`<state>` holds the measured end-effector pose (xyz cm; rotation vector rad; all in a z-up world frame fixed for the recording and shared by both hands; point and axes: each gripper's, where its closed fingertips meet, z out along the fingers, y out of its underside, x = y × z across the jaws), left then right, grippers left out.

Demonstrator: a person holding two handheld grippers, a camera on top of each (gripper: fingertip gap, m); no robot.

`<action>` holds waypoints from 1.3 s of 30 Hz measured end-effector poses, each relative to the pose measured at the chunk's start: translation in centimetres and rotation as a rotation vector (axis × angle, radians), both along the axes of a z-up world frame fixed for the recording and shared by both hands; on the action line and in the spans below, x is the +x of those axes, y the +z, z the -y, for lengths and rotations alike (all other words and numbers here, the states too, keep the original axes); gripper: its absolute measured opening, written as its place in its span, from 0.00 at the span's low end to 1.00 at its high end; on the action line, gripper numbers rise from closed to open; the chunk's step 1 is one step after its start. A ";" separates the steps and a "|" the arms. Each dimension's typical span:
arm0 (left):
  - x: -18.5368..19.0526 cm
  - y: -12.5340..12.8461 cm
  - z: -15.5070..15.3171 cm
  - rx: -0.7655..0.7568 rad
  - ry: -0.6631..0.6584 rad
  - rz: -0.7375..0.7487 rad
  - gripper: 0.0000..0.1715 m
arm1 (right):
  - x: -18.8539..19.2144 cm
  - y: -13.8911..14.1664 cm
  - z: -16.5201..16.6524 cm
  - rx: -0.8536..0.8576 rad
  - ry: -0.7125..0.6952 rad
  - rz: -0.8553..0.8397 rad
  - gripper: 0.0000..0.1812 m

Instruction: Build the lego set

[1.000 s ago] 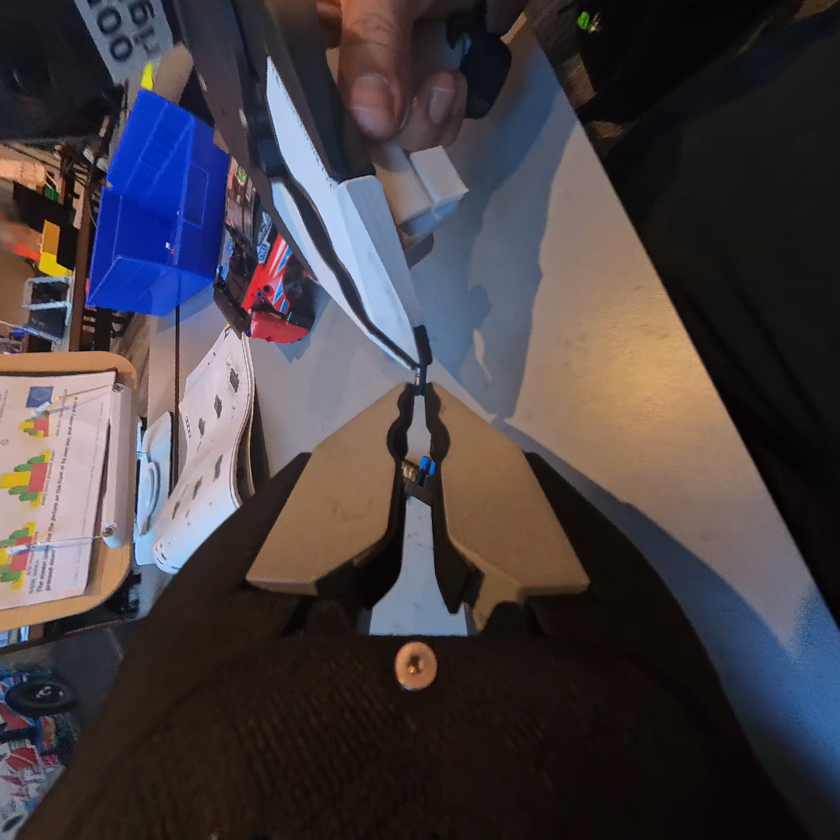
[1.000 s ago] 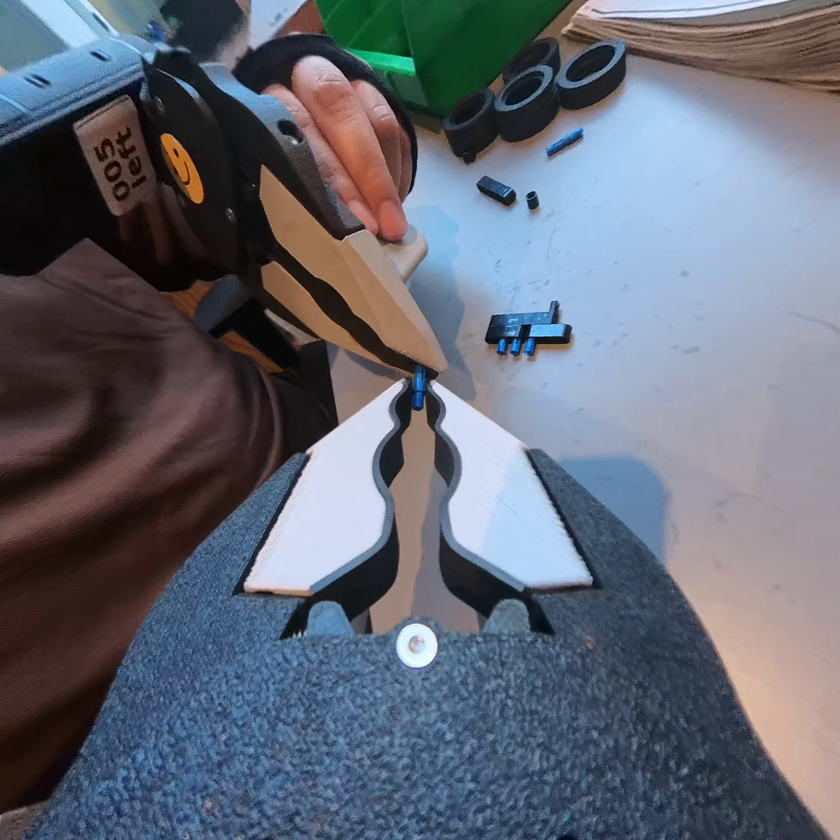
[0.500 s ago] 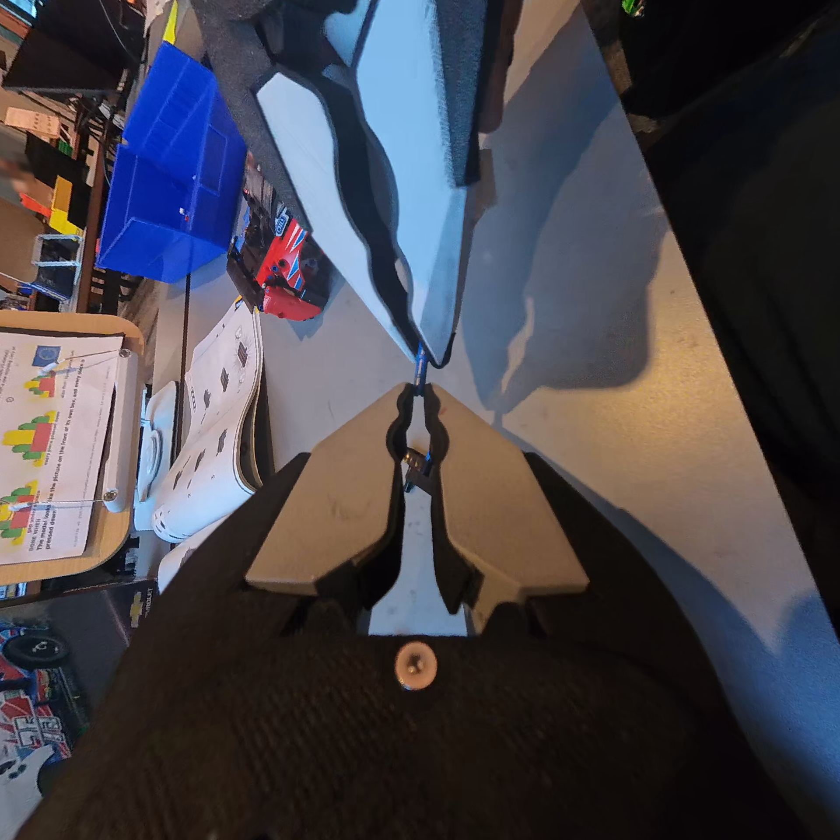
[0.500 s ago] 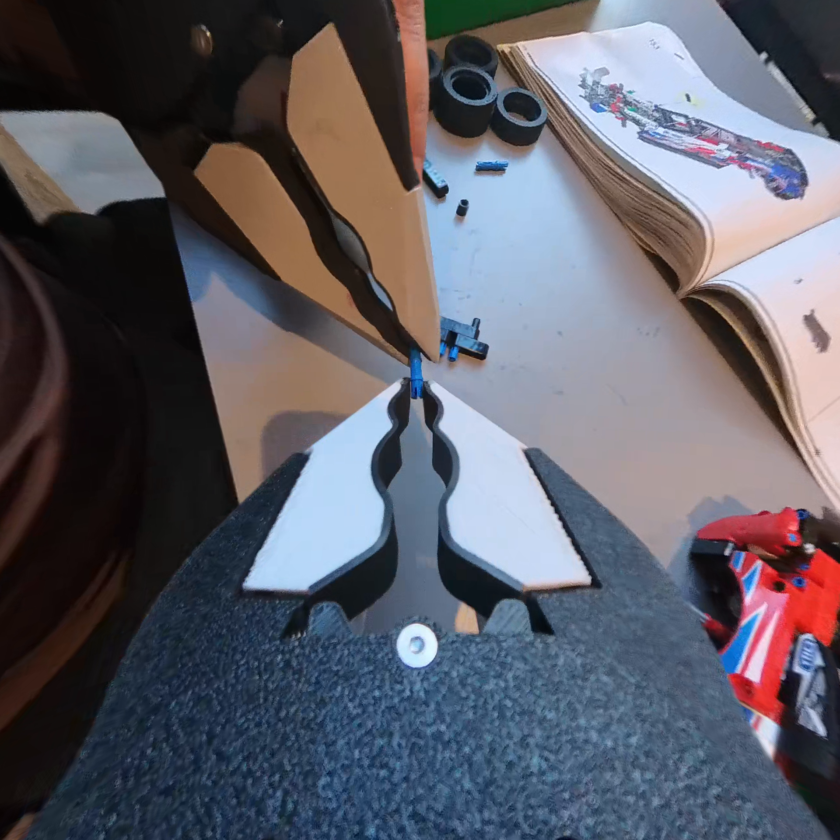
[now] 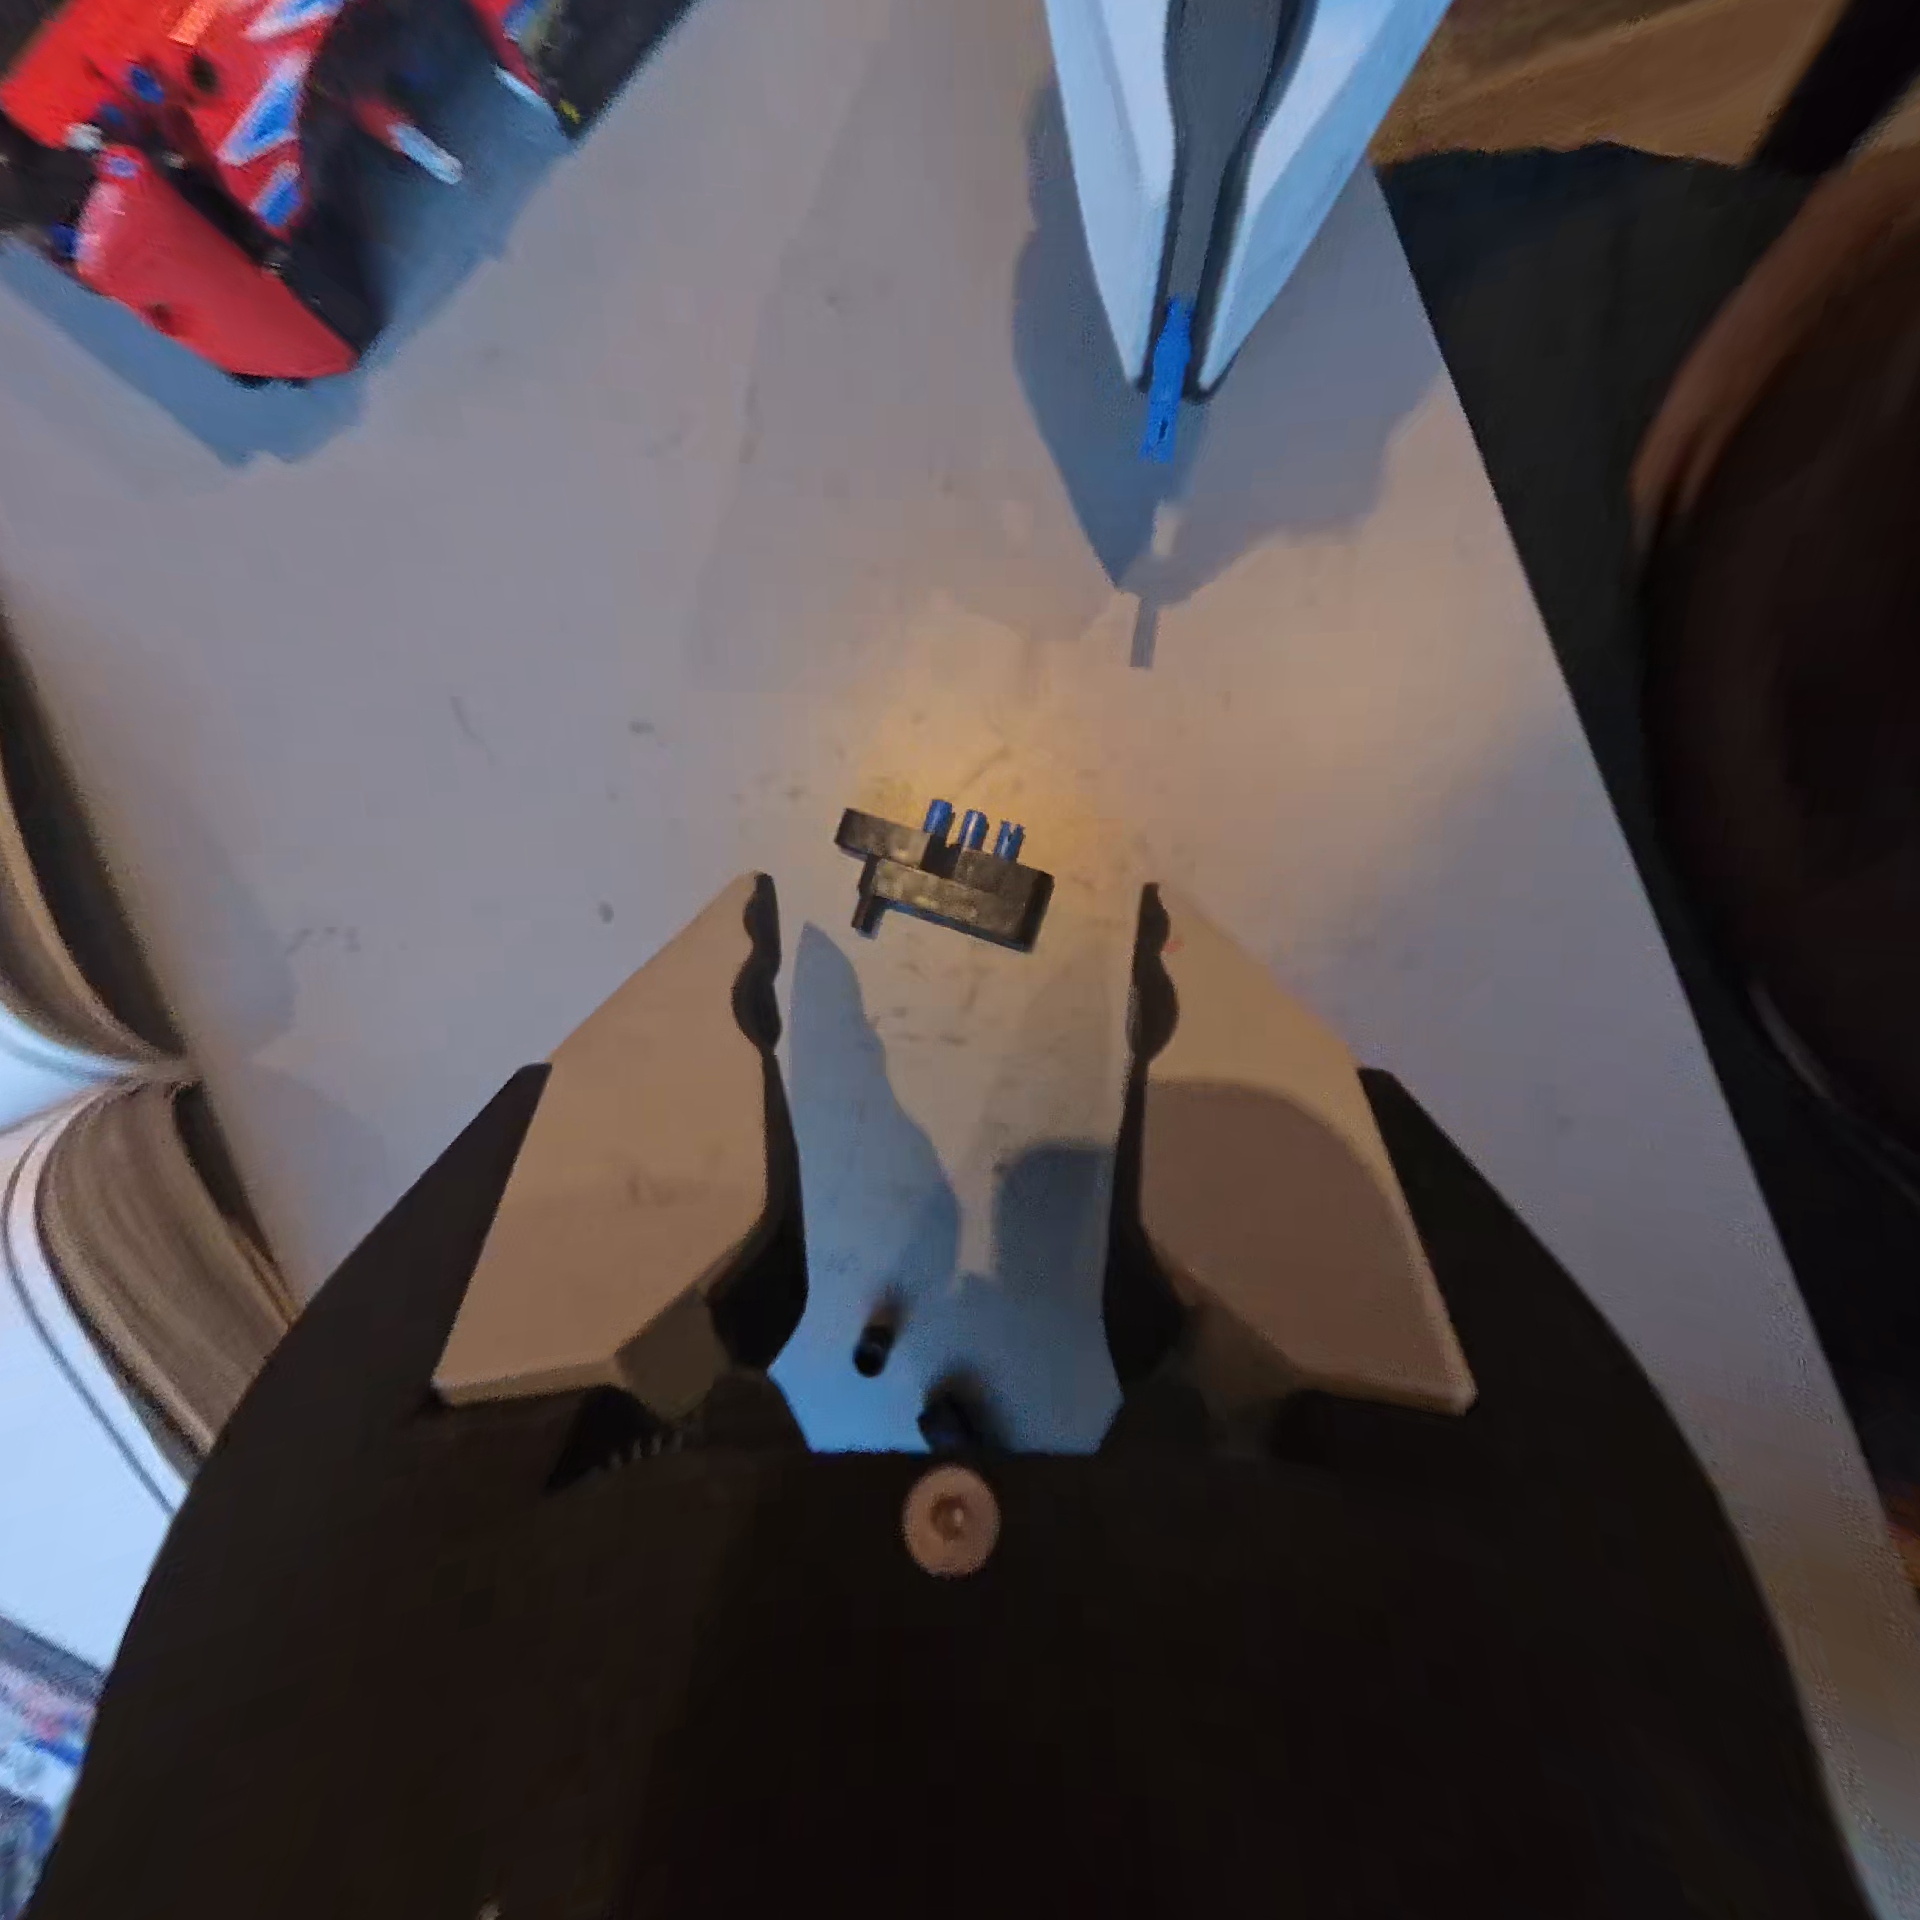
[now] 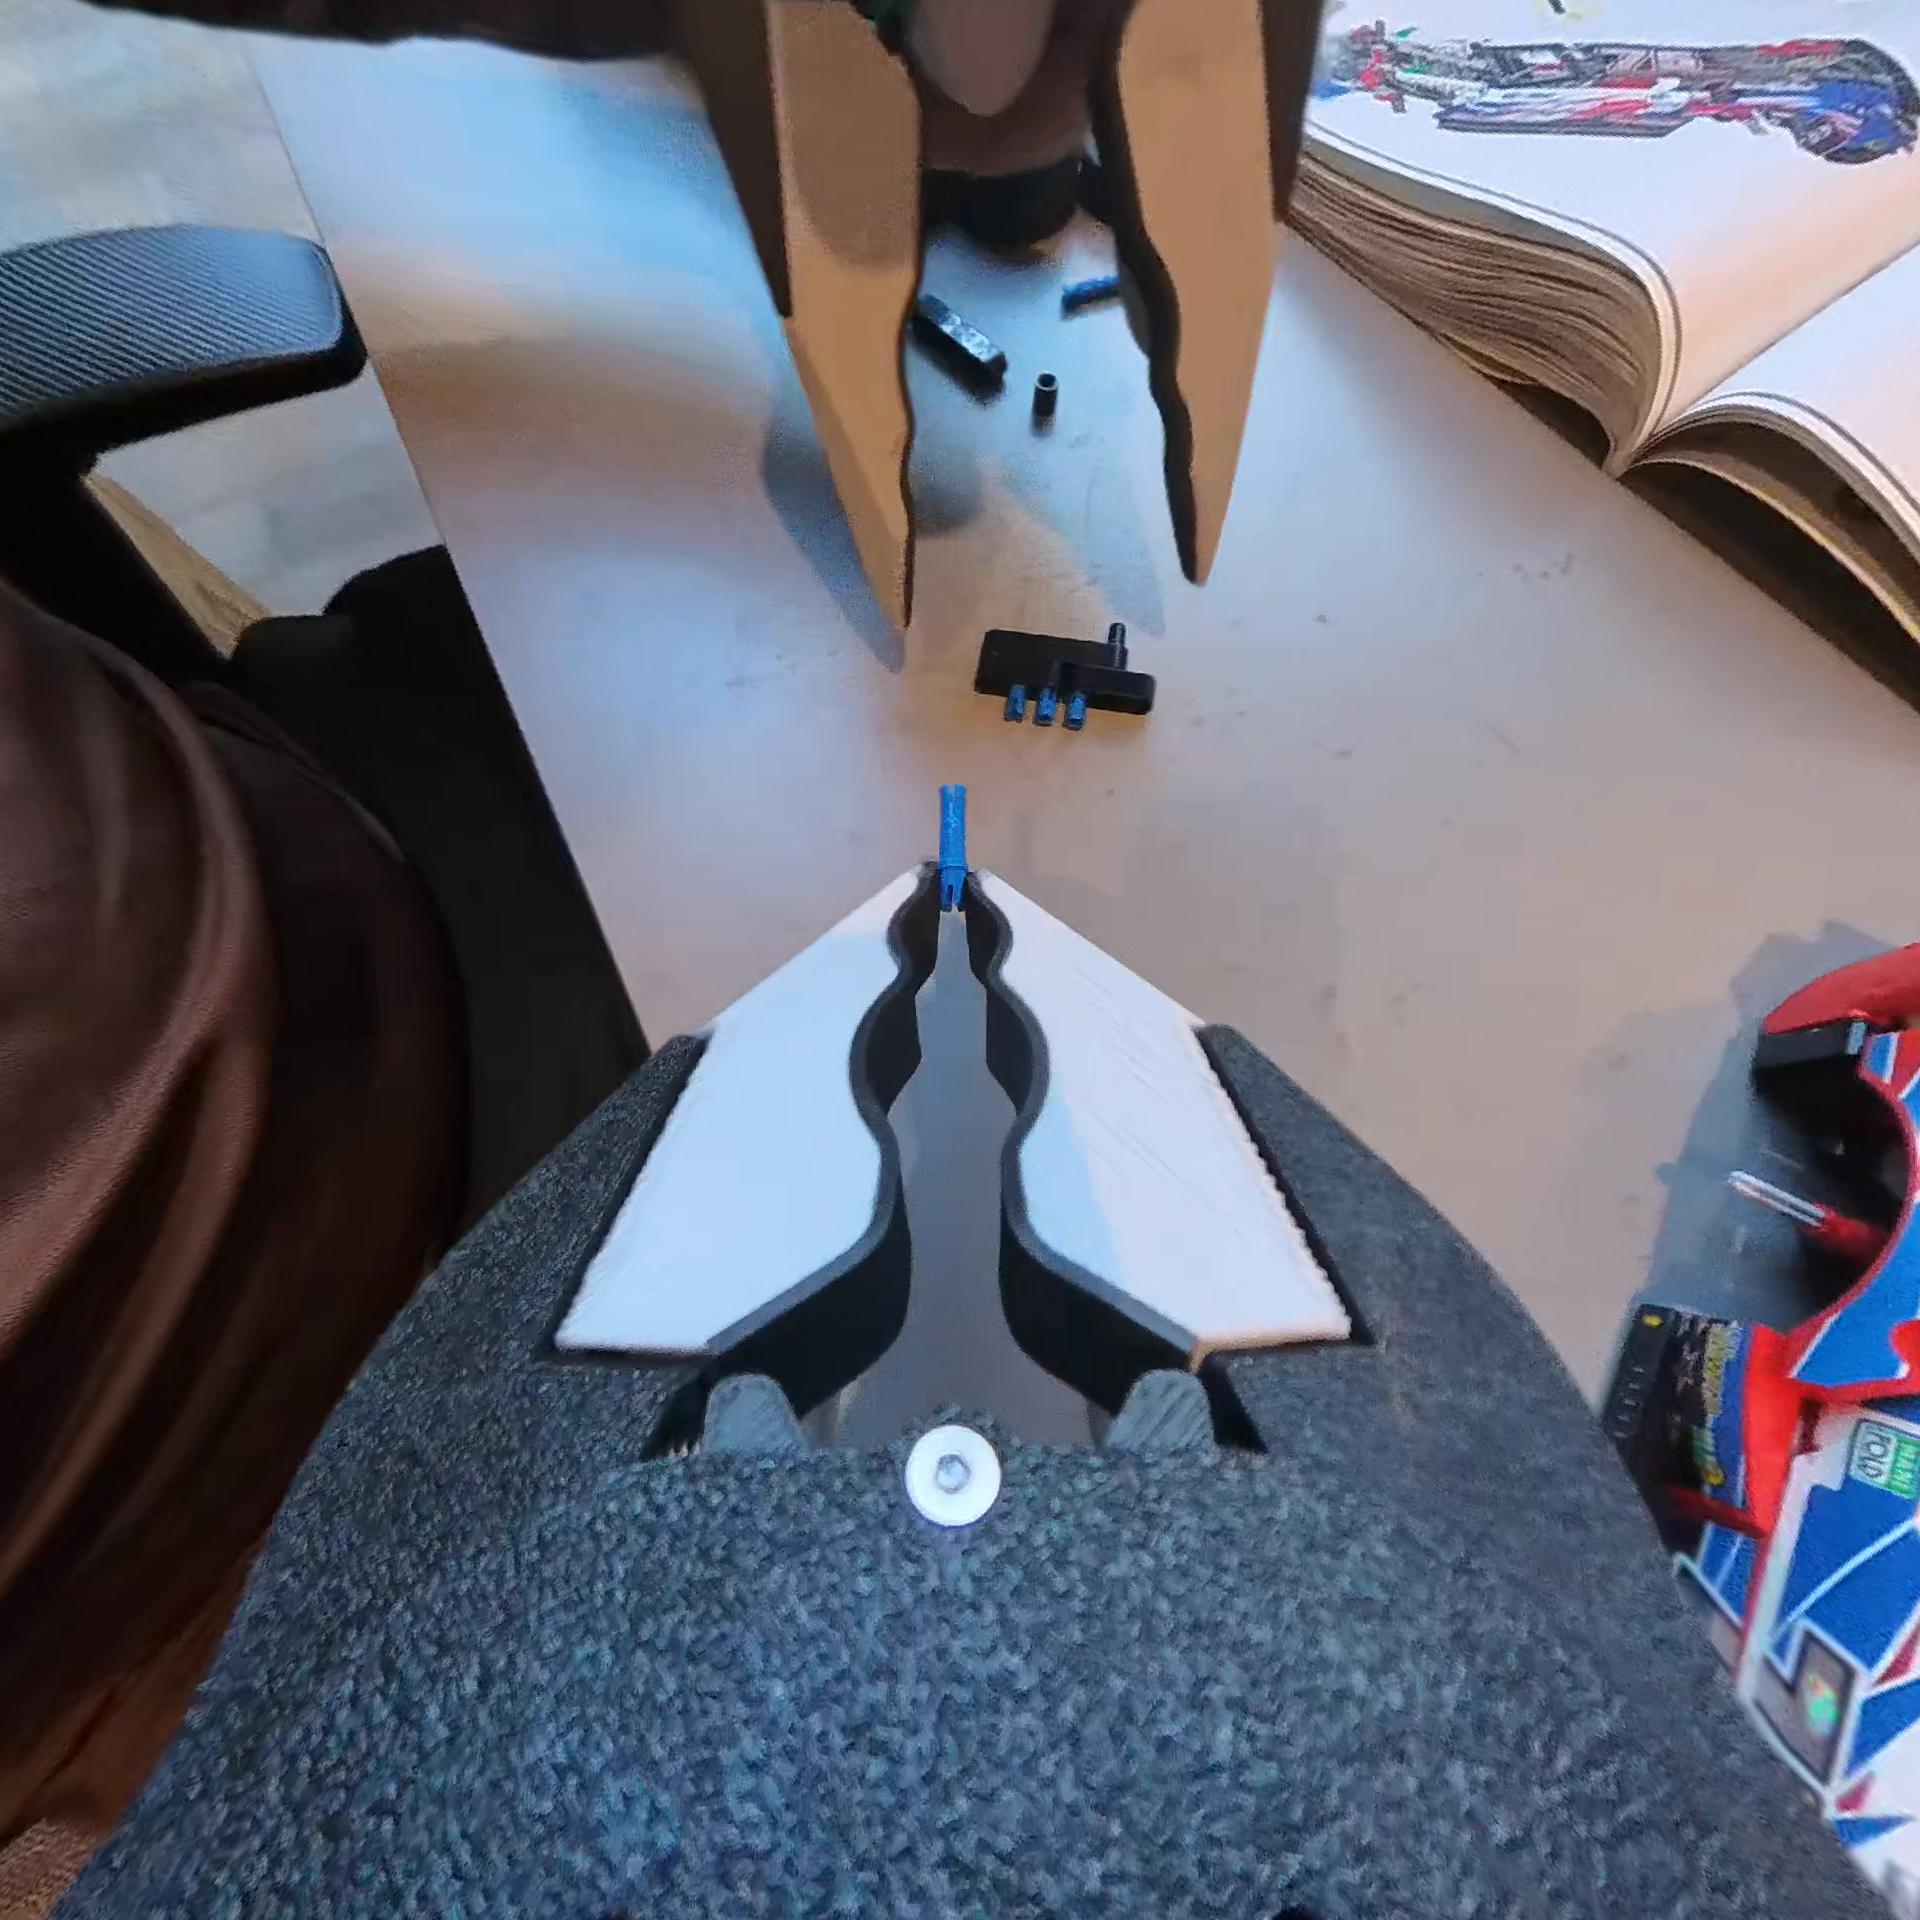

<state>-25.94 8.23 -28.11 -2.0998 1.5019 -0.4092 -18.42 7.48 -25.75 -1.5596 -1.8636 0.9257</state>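
In the left wrist view, my left gripper (image 5: 948,902) has its jaws wide apart and holds nothing. Just in front of its tips a black piece (image 5: 943,879) with three blue pins lies on the white table (image 5: 520,644). Farther off, my right gripper (image 5: 1176,387) points down and pinches a blue pin (image 5: 1166,387). A red model car (image 5: 197,197) stands at the upper left.

In the right wrist view, my right gripper (image 6: 950,881) has its jaws closed on the blue pin (image 6: 951,844), which sticks out forward. The black piece (image 6: 1062,677) lies on the table (image 6: 1403,831) between both grippers. The left gripper (image 6: 1049,597) hangs above it, spread apart. An open book (image 6: 1662,270) is at the right.
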 end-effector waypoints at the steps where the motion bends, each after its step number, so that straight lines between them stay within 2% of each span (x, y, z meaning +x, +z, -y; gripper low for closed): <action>1: -0.1 -0.2 0.0 -0.019 -0.044 -0.017 0.39 | 0.1 0.2 0.2 -0.010 0.001 -0.006 0.03; 5: 0.1 -1.3 -0.5 -0.069 -0.140 -0.080 0.38 | 0.9 0.4 1.1 -0.045 0.002 -0.017 0.03; 7: -0.1 -2.4 -0.6 -0.102 -0.144 -0.129 0.37 | 1.5 0.2 1.2 -0.057 -0.007 -0.012 0.03; 9: 0.4 -2.3 -0.8 -0.112 -0.108 -0.109 0.35 | 2.0 0.0 1.3 -0.066 -0.017 -0.010 0.03; 12: 0.8 -2.2 -0.2 -0.094 -0.119 -0.098 0.27 | 2.6 0.0 1.5 -0.083 -0.027 -0.016 0.03; 20: -0.4 -2.2 0.9 -0.070 -0.085 -0.129 0.32 | 2.7 0.4 1.9 -0.123 -0.019 -0.036 0.03; 23: -0.1 -2.2 1.8 -0.098 -0.116 -0.104 0.23 | 2.5 0.4 2.2 -0.120 -0.009 -0.035 0.03; 26: 0.7 -2.2 2.1 -0.095 -0.136 -0.089 0.18 | 2.6 0.3 2.4 -0.118 -0.006 -0.026 0.03; 32: 4.0 -2.0 4.2 -0.122 -0.142 -0.021 0.25 | 3.6 0.6 3.9 -0.155 -0.025 -0.040 0.03; 35: 4.9 -2.1 3.6 -0.095 -0.062 0.007 0.22 | 4.5 0.3 4.9 -0.163 -0.038 -0.041 0.03; 39: 5.9 -2.1 4.6 -0.091 -0.066 -0.002 0.22 | 5.4 0.4 6.1 -0.180 -0.055 -0.049 0.03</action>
